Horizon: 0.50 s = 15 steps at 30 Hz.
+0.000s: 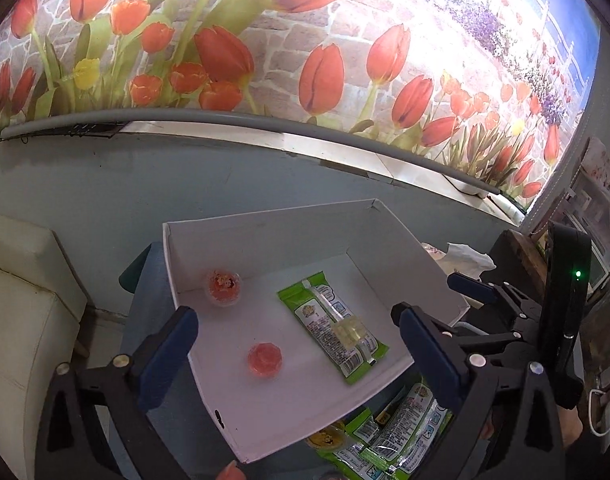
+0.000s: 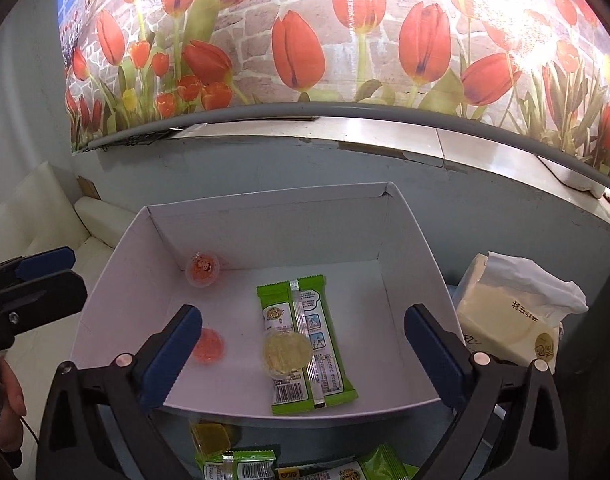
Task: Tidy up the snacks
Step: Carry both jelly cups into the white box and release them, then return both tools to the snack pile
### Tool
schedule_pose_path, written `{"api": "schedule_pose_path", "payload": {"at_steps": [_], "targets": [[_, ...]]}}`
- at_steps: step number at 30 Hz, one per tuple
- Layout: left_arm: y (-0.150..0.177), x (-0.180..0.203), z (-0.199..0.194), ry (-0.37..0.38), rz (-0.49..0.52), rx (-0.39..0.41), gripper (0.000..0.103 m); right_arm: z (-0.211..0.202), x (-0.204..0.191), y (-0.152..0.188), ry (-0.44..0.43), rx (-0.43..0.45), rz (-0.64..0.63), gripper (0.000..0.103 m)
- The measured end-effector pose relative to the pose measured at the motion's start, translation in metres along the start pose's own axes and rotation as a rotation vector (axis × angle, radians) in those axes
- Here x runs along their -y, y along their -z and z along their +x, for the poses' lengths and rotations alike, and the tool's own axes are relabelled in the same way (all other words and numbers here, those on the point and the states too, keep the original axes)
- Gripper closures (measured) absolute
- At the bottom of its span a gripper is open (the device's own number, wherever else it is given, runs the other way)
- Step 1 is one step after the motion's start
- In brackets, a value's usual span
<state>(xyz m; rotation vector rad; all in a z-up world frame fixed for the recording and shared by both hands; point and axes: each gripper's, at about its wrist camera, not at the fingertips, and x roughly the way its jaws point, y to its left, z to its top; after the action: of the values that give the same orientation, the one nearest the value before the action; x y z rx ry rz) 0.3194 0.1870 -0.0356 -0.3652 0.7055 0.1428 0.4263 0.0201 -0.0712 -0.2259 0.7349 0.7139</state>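
Currently, tongs: left gripper (image 1: 295, 334) and right gripper (image 2: 303, 338) both spread, holding nothing.
Box (image 2: 265, 216): green packet (image 2: 305, 344) centre, clear jelly cup (image 2: 287, 354) atop it.
Red cups: one far-left (image 2: 203, 269), one near-left (image 2: 209, 345).

Tissue pack (image 2: 505, 320) — upside-down characters, green packet (image 2: 305, 340) — barcode

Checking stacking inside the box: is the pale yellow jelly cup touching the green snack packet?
Touching. Right wrist view shows the yellow jelly cup resting directly on the green packet, overlapping it.

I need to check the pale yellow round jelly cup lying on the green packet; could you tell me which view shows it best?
The right wrist view: the pale yellow jelly cup shows round and unobstructed. The left wrist view shows it smaller and glary.
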Motion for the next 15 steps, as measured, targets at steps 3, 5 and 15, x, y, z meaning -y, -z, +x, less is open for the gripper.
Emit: {"api": "schedule_pose_path", "payload": {"at_steps": [3,5,15], "targets": [[0.003,0.003,-0.006,-0.01,0.016,0.003,0.0,-0.008,0.002,0.003,0.005,0.015,0.009,0.0],[0.006,0.006,-0.011,-0.026,0.033,0.01,0.0,-0.014,0.004,0.006,0.007,0.016,0.015,0.0],[0.042,0.03,-0.063,-0.015,0.094,0.041,0.0,-0.082,0.012,0.066,0.0,0.05,0.065,0.0]]}}
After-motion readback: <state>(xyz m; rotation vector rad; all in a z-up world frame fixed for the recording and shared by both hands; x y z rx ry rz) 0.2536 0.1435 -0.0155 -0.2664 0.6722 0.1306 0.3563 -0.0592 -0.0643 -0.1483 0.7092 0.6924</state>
